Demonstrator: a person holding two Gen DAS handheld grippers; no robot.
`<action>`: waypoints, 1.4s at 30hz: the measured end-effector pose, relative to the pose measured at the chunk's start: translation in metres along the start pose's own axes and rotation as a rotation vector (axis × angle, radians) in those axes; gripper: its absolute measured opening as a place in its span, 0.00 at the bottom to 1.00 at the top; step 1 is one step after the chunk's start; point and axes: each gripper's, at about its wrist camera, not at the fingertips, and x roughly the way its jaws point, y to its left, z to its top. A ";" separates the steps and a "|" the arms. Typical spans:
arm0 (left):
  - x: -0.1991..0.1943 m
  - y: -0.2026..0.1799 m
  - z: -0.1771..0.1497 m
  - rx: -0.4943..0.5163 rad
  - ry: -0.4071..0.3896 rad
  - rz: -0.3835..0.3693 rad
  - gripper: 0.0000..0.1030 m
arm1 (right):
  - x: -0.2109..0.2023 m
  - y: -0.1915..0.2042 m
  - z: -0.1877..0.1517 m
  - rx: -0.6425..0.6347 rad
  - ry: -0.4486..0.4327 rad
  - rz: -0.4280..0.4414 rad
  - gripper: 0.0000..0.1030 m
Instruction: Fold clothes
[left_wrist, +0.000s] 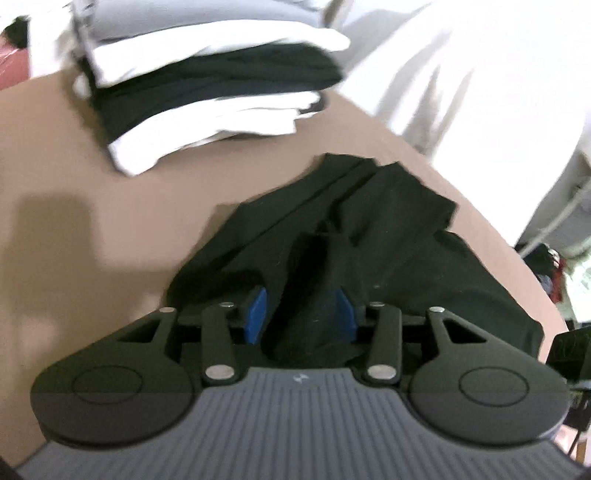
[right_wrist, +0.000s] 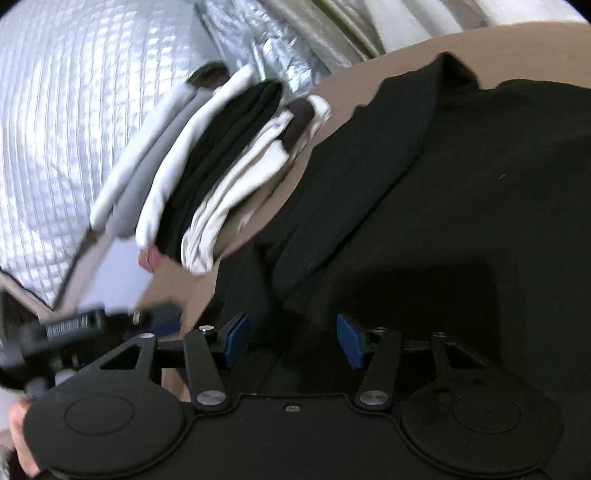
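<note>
Left gripper (left_wrist: 301, 314): fingers parted, a black fold between the blue pads, grip unclear.
Right gripper (right_wrist: 291, 341): fingers released, spread over black cloth.
Black garment (left_wrist: 388, 236): crumpled on the brown worktop (left_wrist: 92, 206), under and ahead of both fingers; long axis slanting away to the right.
Folded stack (left_wrist: 207, 88): beyond the fingers, white, black and grey layers.
Silver quilted sheet (right_wrist: 62, 122): past the stack.

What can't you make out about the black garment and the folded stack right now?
- Black garment: its near part is hidden behind the left gripper in the left wrist view; the right wrist view cuts it off at the right edge.
- Folded stack: motion blur in both views; number of pieces unclear.
- Whether the left gripper's pads press the cloth: too dark.
</note>
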 end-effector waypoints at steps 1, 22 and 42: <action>0.001 -0.002 -0.003 0.019 0.004 -0.024 0.40 | -0.001 0.006 -0.007 -0.010 -0.008 -0.001 0.57; 0.034 0.072 -0.006 -0.414 0.129 -0.225 0.05 | 0.006 0.053 -0.072 -0.237 -0.045 -0.162 0.57; 0.069 -0.022 -0.005 -0.018 0.081 -0.061 0.71 | -0.022 0.057 -0.085 -0.221 -0.046 -0.265 0.57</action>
